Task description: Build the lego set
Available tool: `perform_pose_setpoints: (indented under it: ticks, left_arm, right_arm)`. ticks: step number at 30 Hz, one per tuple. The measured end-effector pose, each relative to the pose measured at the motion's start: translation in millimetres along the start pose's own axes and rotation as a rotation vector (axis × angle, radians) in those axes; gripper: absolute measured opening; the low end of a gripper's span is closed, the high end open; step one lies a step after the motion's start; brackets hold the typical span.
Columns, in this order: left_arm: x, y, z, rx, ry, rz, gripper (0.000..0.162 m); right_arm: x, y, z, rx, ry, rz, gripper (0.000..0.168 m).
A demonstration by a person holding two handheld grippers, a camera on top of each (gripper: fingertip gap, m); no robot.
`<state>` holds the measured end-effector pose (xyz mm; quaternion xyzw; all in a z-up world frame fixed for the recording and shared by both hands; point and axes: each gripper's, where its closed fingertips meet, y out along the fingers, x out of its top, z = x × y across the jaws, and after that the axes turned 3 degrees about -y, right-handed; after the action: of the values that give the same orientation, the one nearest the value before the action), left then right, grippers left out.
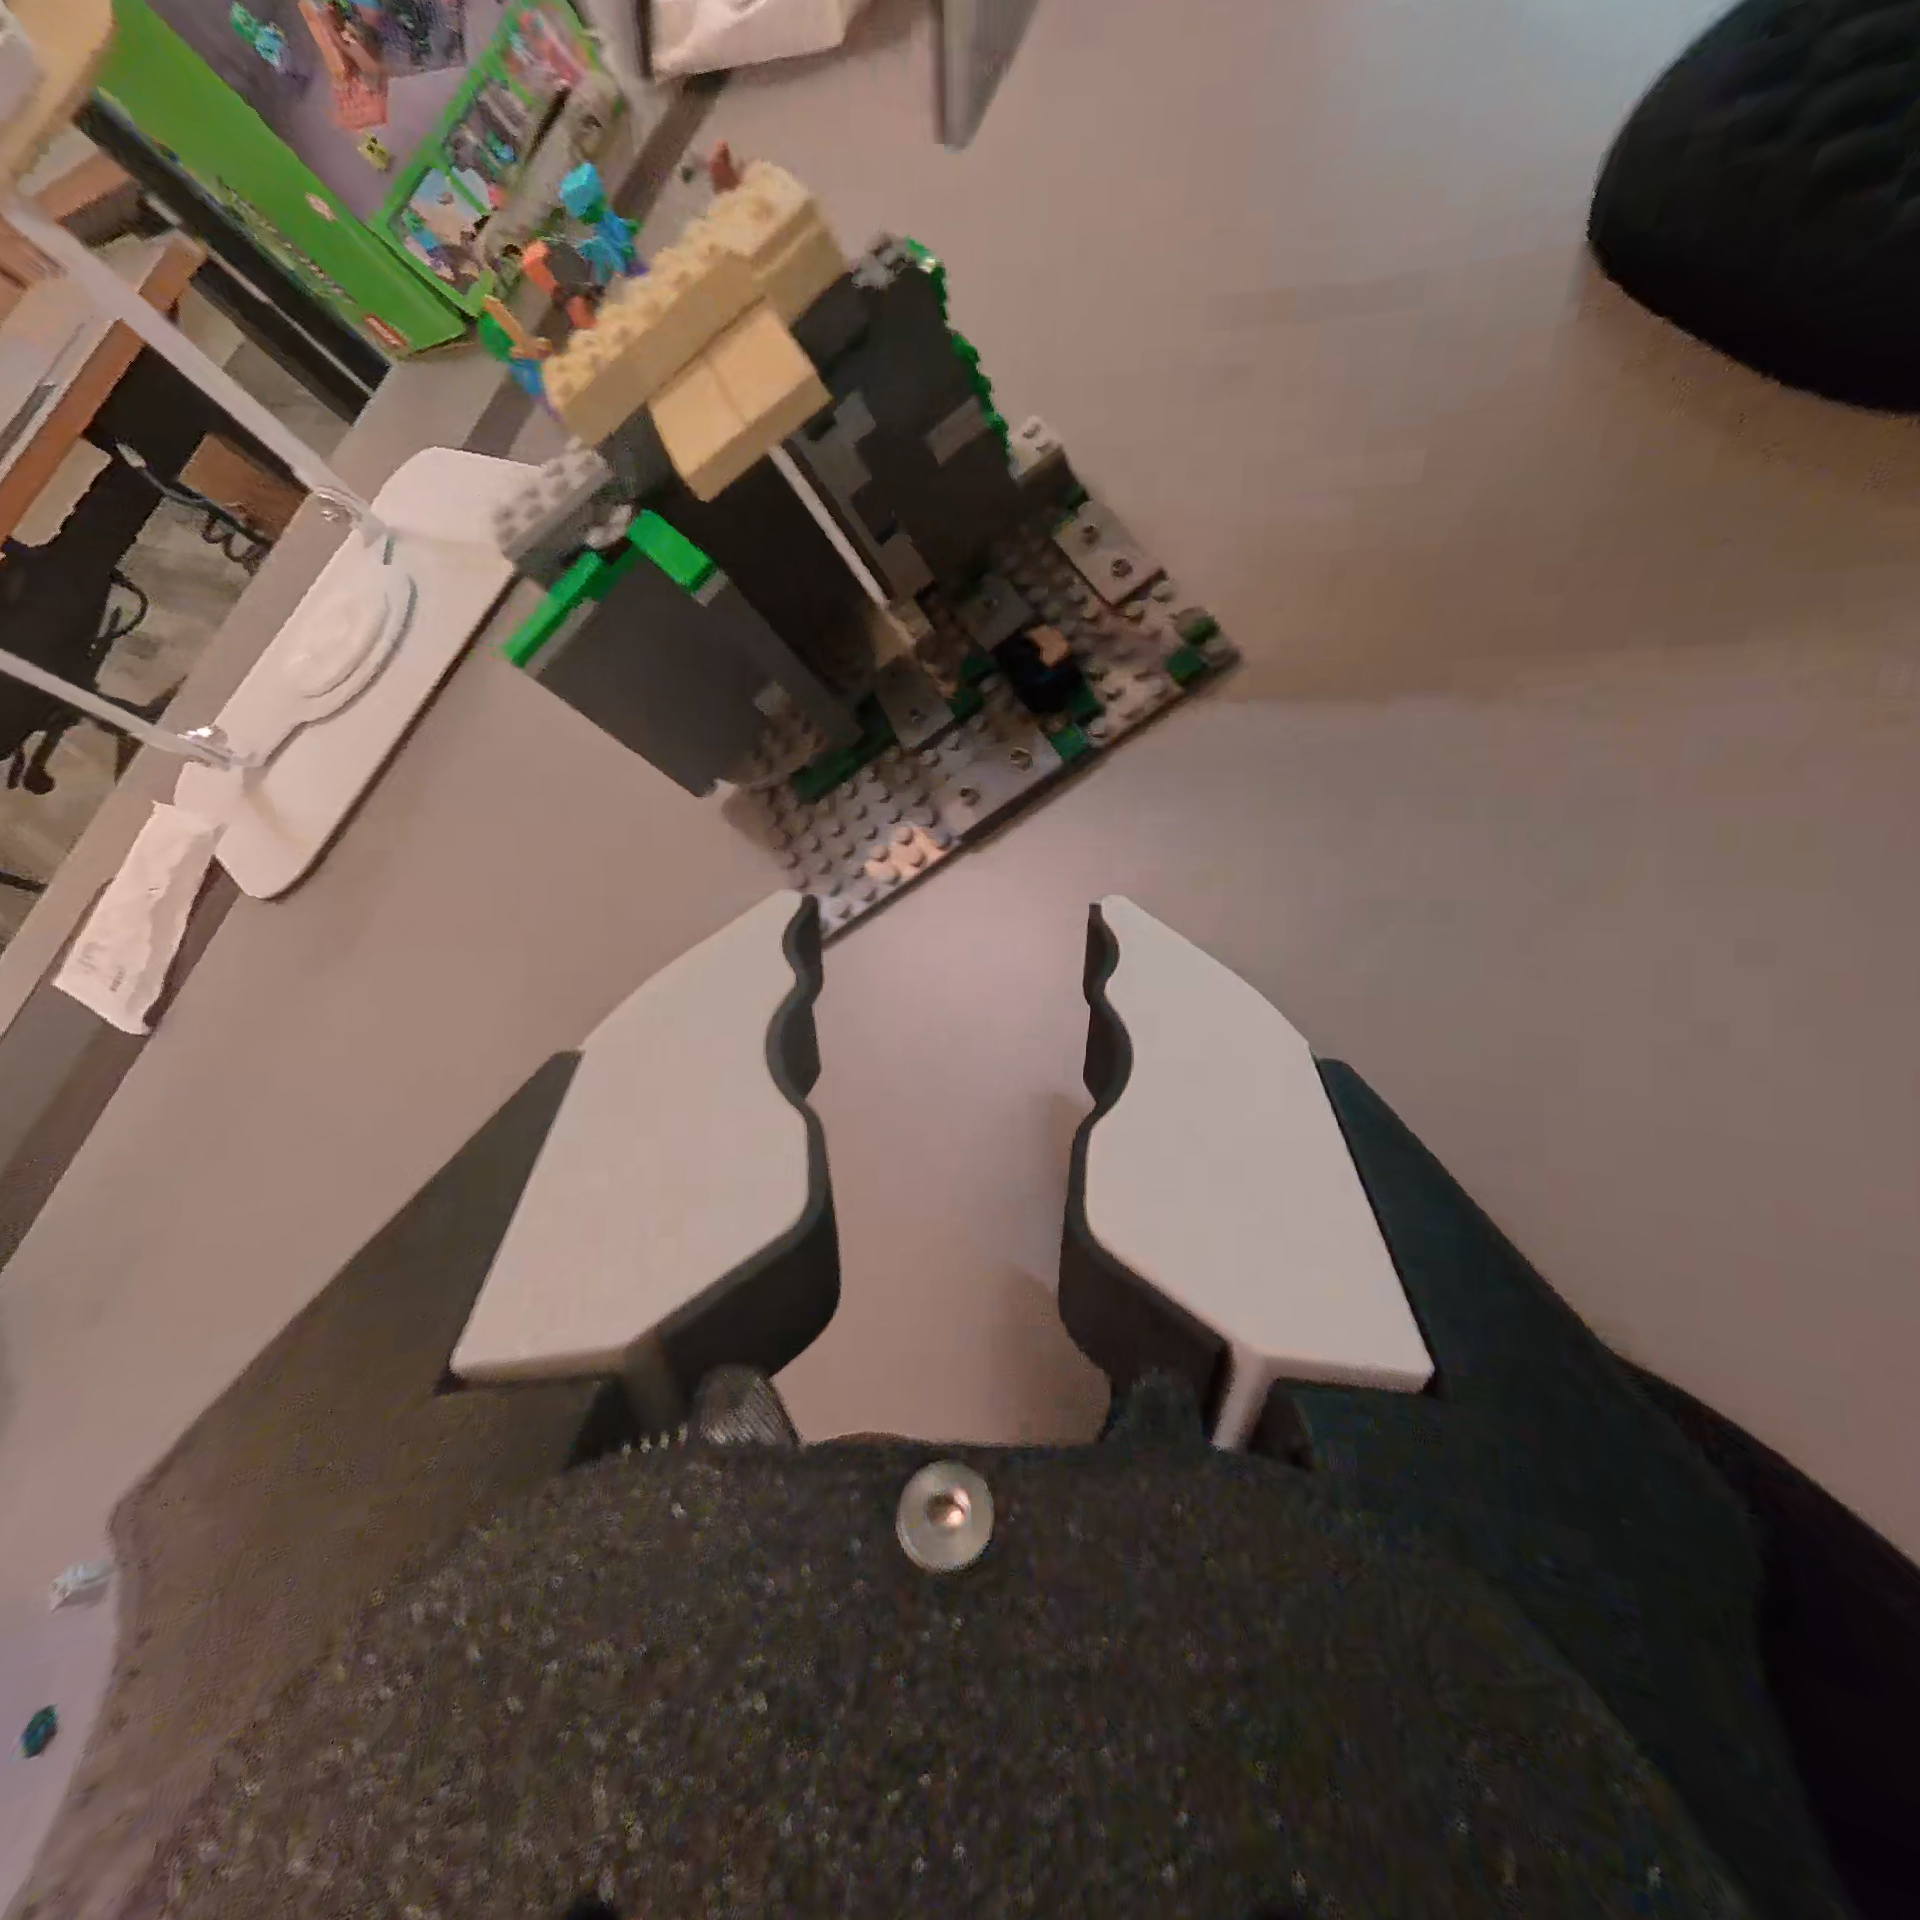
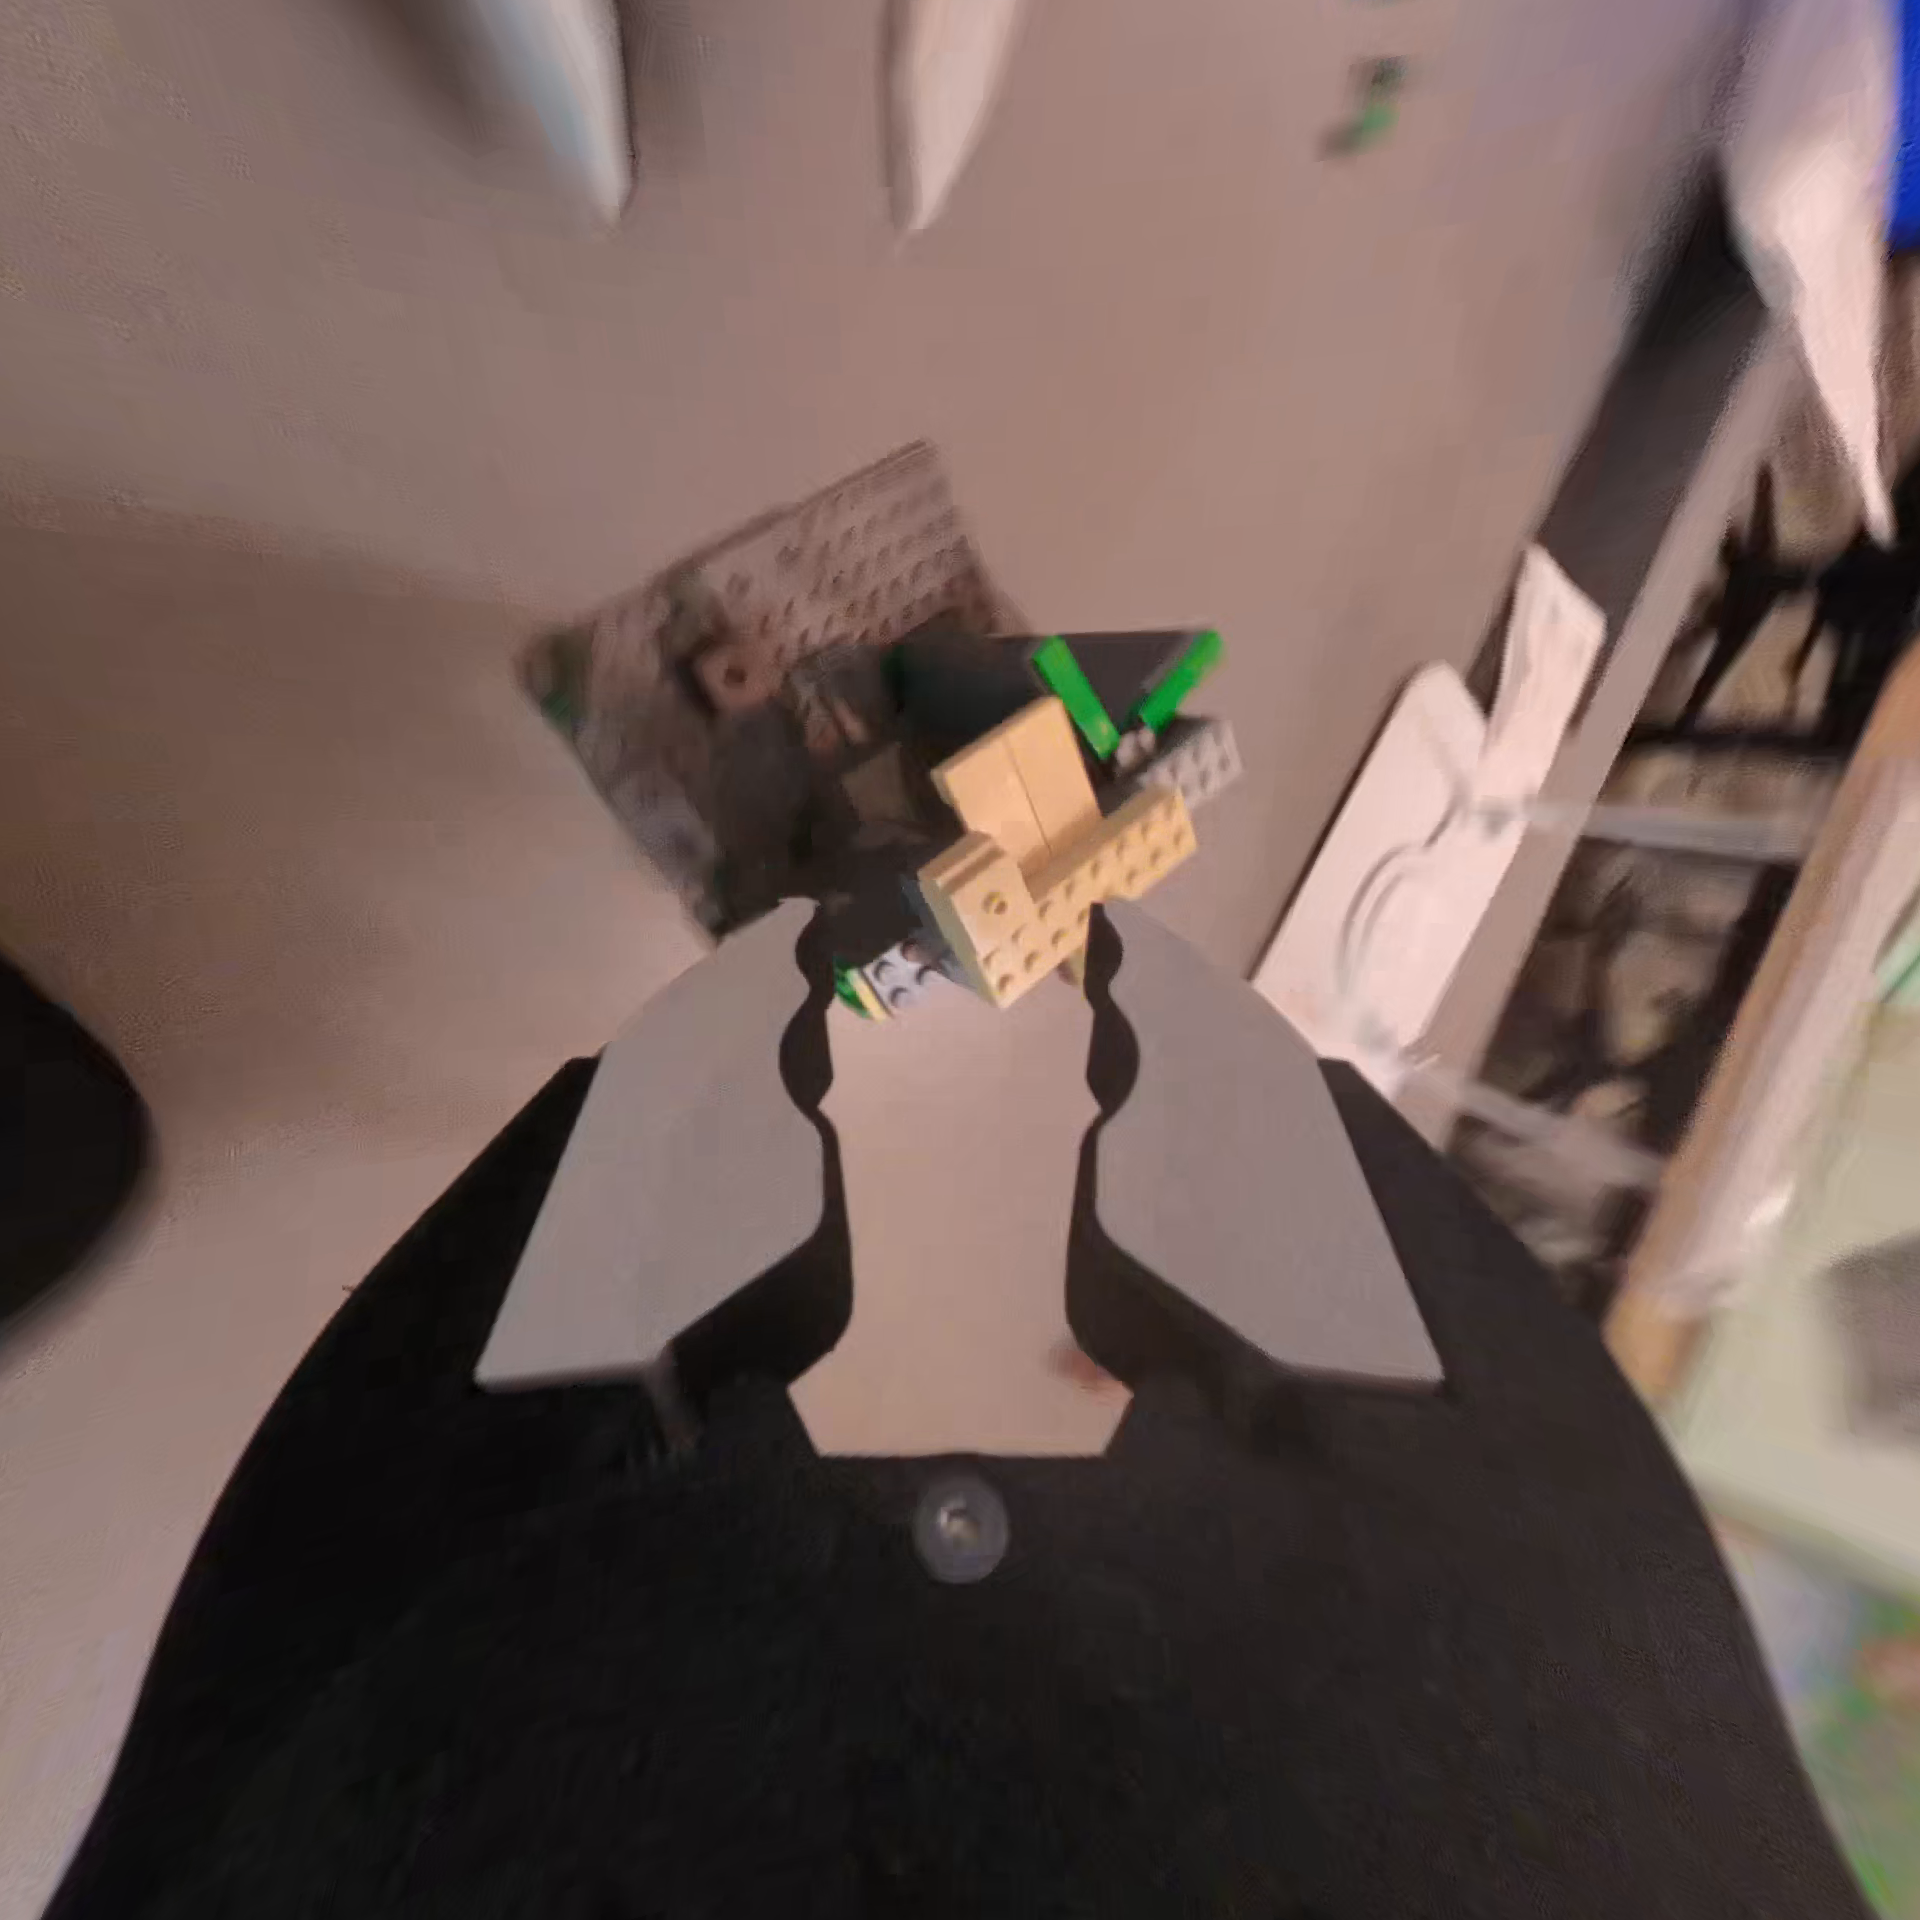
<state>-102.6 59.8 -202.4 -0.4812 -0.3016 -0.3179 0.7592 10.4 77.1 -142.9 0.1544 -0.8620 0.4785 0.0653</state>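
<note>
The lego build (image 1: 831, 540) stands on the table: a grey studded baseplate (image 1: 894, 831), dark grey walls with green trim, and tan bricks (image 1: 707, 322) on top. My left gripper (image 1: 948, 920) is open and empty, low over the table, its tips just short of the baseplate's near corner. In the blurred right wrist view I look down on the build (image 2: 935, 790). My right gripper (image 2: 951, 925) is open and empty, with the tan bricks (image 2: 1049, 862) just beyond and between its fingertips. Whether it touches them I cannot tell. The left gripper's fingers (image 2: 935, 114) show at the top.
A green lego box (image 1: 260, 197) and small figures (image 1: 582, 239) lie at the far left by the table edge. A white flat stand (image 1: 343, 665) and a paper slip (image 1: 135, 935) lie left of the build. A black rounded object (image 1: 1766, 208) sits at the right.
</note>
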Motion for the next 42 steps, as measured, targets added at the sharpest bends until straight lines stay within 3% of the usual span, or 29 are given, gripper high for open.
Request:
perform_pose_setpoints:
  ticks: [4, 6, 8, 13, 16, 23, 29, 33, 40, 42]
  left_arm:
    - [10.0, 7.0, 26.9, -0.003, -0.104, -0.074, 0.049]
    - [16.7, 13.6, 40.0, -0.011, -0.165, -0.117, 0.048]
    - [25.3, 19.7, 52.6, -0.006, -0.214, -0.175, 0.047]
    - [37.0, 22.9, 71.3, 0.056, -0.312, -0.32, 0.043]
    - [28.2, 20.8, 72.3, 0.108, -0.292, -0.322, 0.041]
    - [18.6, 16.5, 77.4, 0.136, -0.304, -0.328, 0.037]
    - [7.6, 21.4, 76.1, 0.127, -0.305, -0.281, 0.034]
    - [1.7, 25.7, 77.3, 0.114, -0.326, -0.247, 0.033]
    - [-1.2, 43.5, 83.8, 0.087, -0.308, -0.184, 0.032]
    - [-3.0, 49.0, 82.7, 0.059, -0.319, -0.156, 0.023]
  right_arm:
    - [-21.7, 0.7, 5.5, -0.162, 0.776, -0.288, 0.057]
    - [-31.4, 9.1, 13.6, -0.247, 0.962, -0.385, 0.06]
    - [-36.0, 23.5, 22.3, -0.298, 1.021, -0.395, 0.061]
    - [-37.1, 54.7, 20.1, -0.276, 0.99, -0.352, 0.054]
    - [-34.0, 61.4, 15.3, -0.201, 0.87, -0.365, 0.02]
    - [-29.3, 66.6, -14.6, 0.097, 0.595, -0.575, 0.017]
    - [-35.4, 88.5, -26.8, 0.255, 0.477, -0.627, 0.018]
    - [-36.7, 90.6, -31.5, 0.221, 0.475, -0.626, 0.018]
    - [-47.3, 79.3, -39.5, 0.002, 0.602, -0.61, 0.026]
    - [-49.7, 79.3, -39.7, -0.052, 0.64, -0.595, 0.025]
